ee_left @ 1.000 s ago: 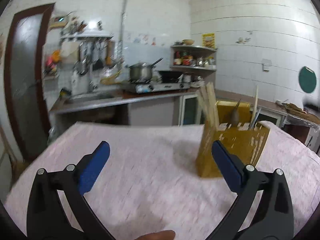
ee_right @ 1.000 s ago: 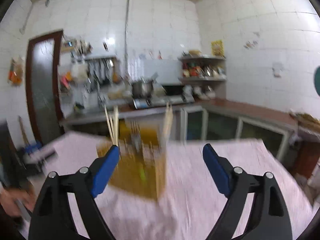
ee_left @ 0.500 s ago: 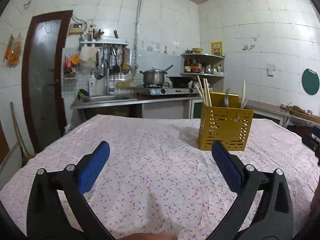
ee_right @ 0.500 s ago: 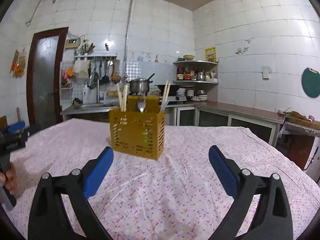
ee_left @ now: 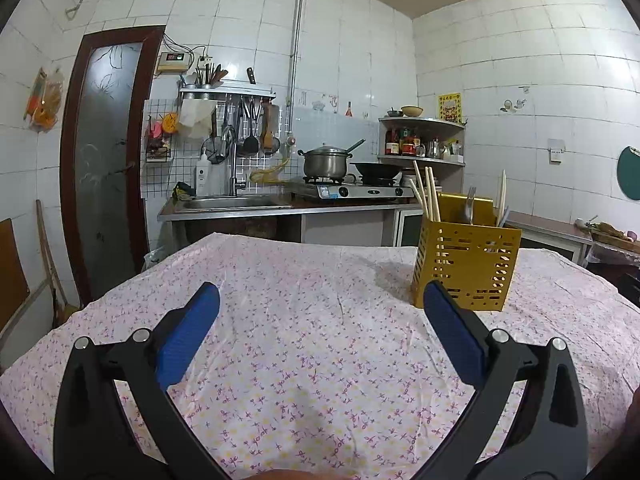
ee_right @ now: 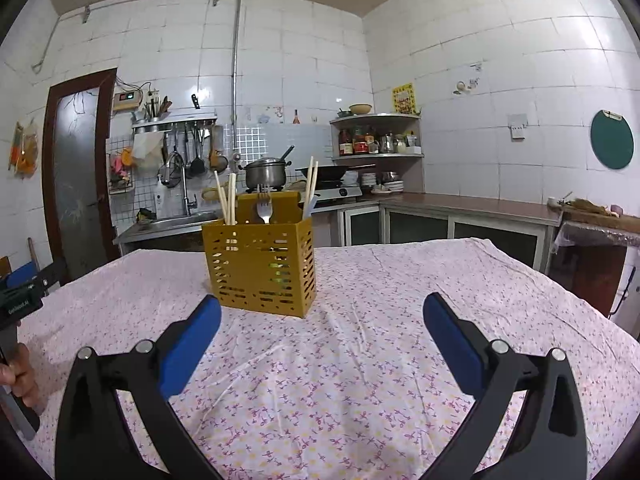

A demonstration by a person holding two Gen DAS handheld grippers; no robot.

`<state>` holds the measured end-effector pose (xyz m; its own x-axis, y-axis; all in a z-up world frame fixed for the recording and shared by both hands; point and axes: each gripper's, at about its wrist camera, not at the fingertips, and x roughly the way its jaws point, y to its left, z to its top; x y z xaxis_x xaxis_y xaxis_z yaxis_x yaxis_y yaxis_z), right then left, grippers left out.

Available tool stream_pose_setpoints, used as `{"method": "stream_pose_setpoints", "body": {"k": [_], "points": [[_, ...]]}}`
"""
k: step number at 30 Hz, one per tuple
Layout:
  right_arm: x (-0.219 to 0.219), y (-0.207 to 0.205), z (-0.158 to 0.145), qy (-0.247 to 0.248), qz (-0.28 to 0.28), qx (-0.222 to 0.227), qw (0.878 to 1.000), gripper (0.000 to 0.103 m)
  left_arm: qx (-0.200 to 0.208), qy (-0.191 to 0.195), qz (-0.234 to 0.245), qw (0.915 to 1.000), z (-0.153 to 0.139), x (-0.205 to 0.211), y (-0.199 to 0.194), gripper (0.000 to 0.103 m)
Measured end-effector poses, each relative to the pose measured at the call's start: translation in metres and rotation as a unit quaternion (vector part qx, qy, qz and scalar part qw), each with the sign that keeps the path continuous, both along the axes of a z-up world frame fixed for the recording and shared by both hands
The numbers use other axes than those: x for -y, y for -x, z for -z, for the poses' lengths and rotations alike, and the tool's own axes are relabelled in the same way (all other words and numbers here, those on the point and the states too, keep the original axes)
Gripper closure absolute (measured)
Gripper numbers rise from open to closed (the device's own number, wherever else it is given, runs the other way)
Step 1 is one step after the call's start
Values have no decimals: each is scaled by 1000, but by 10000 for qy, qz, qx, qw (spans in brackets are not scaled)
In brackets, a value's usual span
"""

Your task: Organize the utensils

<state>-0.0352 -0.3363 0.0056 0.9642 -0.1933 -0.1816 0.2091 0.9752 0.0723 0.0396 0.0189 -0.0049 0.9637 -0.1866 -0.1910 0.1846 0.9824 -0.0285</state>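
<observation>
White-tiled kitchen walls, a sink and a stove with a pot fill the background behind a desk [ee_left: 304,344] covered in a pink floral cloth. On the cloth stands a yellow perforated utensil holder [ee_right: 262,266], upright, divided into compartments. Pale chopsticks [ee_right: 227,199] lean out of its left compartment, a metal fork [ee_right: 264,209] stands tines-up in the middle, and more chopsticks with what looks like another utensil rise from the right side. No loose utensils show anywhere on the cloth, so the sorting appears finished or very nearly so; judging from this, little seems left beyond a final check. The left hand-held gripper [ee_left: 320,332] hovers low over the desk with its blue pads spread wide and nothing between them; the holder sits ahead and to its right. The right hand-held gripper [ee_right: 322,340] has just been opening, its jaws now fully released and empty, with the holder ahead and slightly left. At the left edge of the right wrist view, a person's hand [ee_right: 18,376] grips the other tool's handle.
</observation>
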Motion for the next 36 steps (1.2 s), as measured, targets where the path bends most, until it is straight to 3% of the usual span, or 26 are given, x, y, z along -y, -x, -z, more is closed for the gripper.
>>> {"method": "stream_pose_setpoints", "body": {"k": [6, 36], "points": [[6, -5, 3, -148, 54, -83, 9998, 4, 111, -78, 112, 9998, 0, 5, 5, 5], [7, -10, 7, -81, 32, -209, 9997, 4, -72, -132, 173, 9997, 0, 9, -3, 5]]}}
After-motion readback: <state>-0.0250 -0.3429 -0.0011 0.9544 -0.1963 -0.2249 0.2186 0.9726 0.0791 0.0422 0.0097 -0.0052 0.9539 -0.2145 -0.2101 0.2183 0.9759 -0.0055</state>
